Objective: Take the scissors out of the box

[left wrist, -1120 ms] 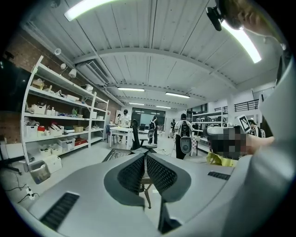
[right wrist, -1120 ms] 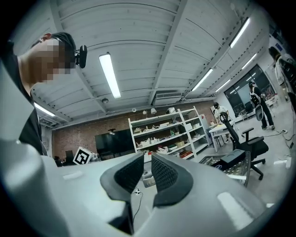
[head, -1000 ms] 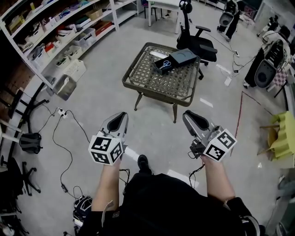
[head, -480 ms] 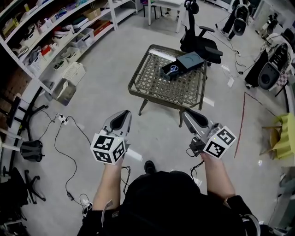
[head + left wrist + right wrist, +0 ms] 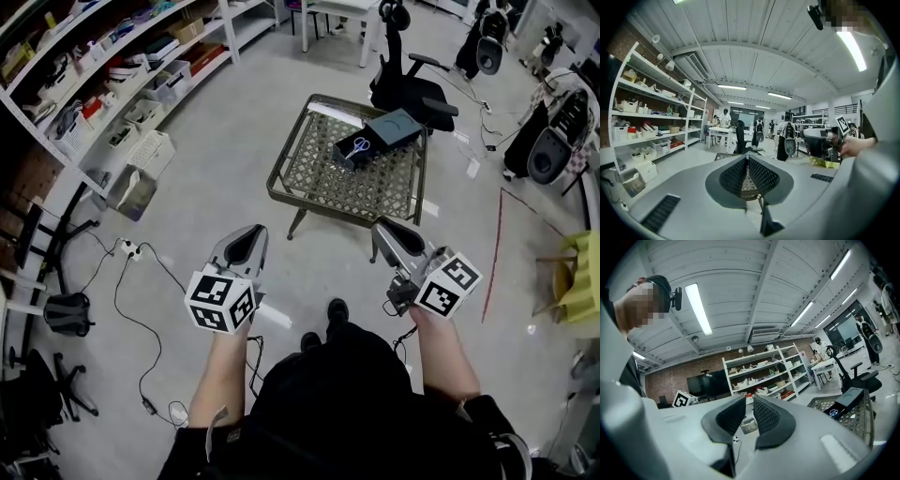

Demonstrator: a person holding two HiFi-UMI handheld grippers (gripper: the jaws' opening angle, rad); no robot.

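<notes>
Blue-handled scissors [image 5: 360,145] lie in an open dark box [image 5: 349,154] on a low wicker table [image 5: 281,178]; the box lid [image 5: 398,125] lies beside it. Both grippers hang over the floor, well short of the table. My left gripper [image 5: 246,234] is shut with nothing in it; its pads meet at the tips in the left gripper view [image 5: 747,158]. My right gripper [image 5: 382,228] holds nothing, and a narrow gap shows between its fingertips in the right gripper view [image 5: 749,399]. That view also shows the box [image 5: 848,399] and the scissors [image 5: 833,412] off to the right.
A black office chair [image 5: 412,89] stands behind the table. Shelving with bins [image 5: 112,75] runs along the left wall, with a white basket [image 5: 150,150] on the floor. Cables and a power strip [image 5: 131,248] lie at left. A yellow chair [image 5: 577,281] is at right.
The person has stepped closer to the table, which now sits lower and nearer in the head view. Both grippers keep their pose and jaw state.
</notes>
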